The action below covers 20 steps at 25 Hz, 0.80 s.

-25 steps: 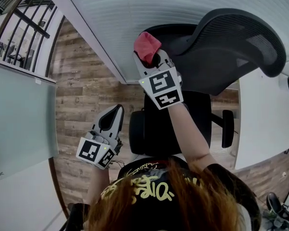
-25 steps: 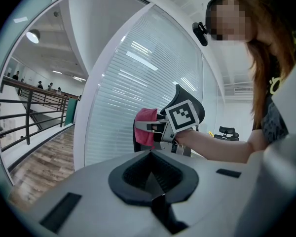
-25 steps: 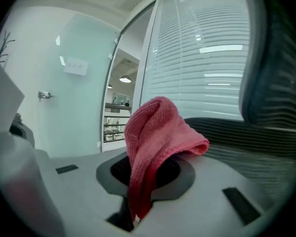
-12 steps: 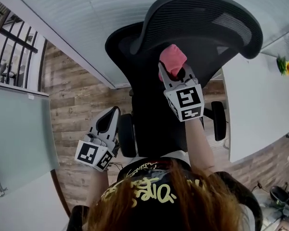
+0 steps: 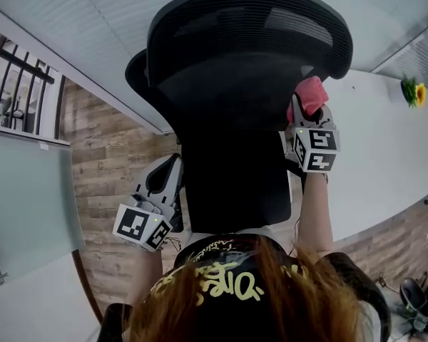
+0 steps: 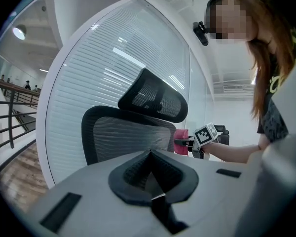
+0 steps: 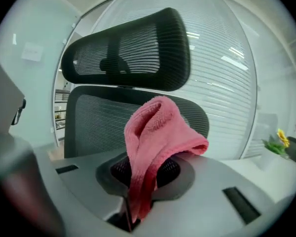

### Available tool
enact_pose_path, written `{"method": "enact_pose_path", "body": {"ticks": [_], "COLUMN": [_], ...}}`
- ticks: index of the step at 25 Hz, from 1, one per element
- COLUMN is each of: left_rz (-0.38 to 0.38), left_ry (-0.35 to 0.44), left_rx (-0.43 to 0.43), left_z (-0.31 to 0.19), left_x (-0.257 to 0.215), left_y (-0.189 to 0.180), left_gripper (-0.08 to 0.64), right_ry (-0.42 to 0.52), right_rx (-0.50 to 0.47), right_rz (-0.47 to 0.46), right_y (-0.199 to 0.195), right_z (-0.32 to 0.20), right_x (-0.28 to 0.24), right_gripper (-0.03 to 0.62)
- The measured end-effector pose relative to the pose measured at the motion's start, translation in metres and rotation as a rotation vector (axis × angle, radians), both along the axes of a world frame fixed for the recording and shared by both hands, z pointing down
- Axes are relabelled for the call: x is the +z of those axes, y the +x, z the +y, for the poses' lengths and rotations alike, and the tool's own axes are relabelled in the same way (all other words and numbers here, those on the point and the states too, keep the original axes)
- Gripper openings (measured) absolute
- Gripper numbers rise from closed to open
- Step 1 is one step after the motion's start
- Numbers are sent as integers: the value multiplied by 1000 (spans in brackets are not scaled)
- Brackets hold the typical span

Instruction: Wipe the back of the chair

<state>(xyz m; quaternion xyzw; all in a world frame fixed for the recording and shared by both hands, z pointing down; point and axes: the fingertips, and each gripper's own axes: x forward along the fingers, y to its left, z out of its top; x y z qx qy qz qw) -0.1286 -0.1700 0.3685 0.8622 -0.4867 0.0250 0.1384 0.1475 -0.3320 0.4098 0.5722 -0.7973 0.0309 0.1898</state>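
The black mesh chair back fills the middle of the head view, with its headrest on top. My right gripper is shut on a pink cloth and holds it at the right edge of the back, just under the headrest. In the right gripper view the cloth hangs folded from the jaws in front of the chair back. My left gripper hangs low beside the chair's left side, shut with nothing in it. From the left gripper view I see the chair back and the cloth.
A white table lies to the right with a small yellow-flowered plant on it. A glass wall with blinds stands behind the chair. Wood floor and a railing are at the left.
My right gripper has carried the pink cloth from the left side of the chair back across to its right edge. The left gripper has stayed where it was.
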Motion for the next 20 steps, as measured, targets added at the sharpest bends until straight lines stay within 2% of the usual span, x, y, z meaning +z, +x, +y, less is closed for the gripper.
{"method": "enact_pose_path", "body": {"ticks": [5,9,16,20], "left_rz": [-21,-25,-14,-26], "left_ry": [-15,-27,-7,-8], "left_rx": [-52,-93,-129,-160], "left_z": [16,26,37,47], "left_x": [0,3,-2,-1], "left_y": [11,19,39,38], "left_gripper": [-8,-8,-8,-8], "right_ry": [-4,17,14,20], "right_rx": [85,111,93,83], "right_rz": [-19,-13,24,7], "right_y": [55,83,91,85], "right_z": [-24,-44,-64,-63], "right_x": [-4,-14,-8,-5], "right_gripper": [63,63,63,63]}}
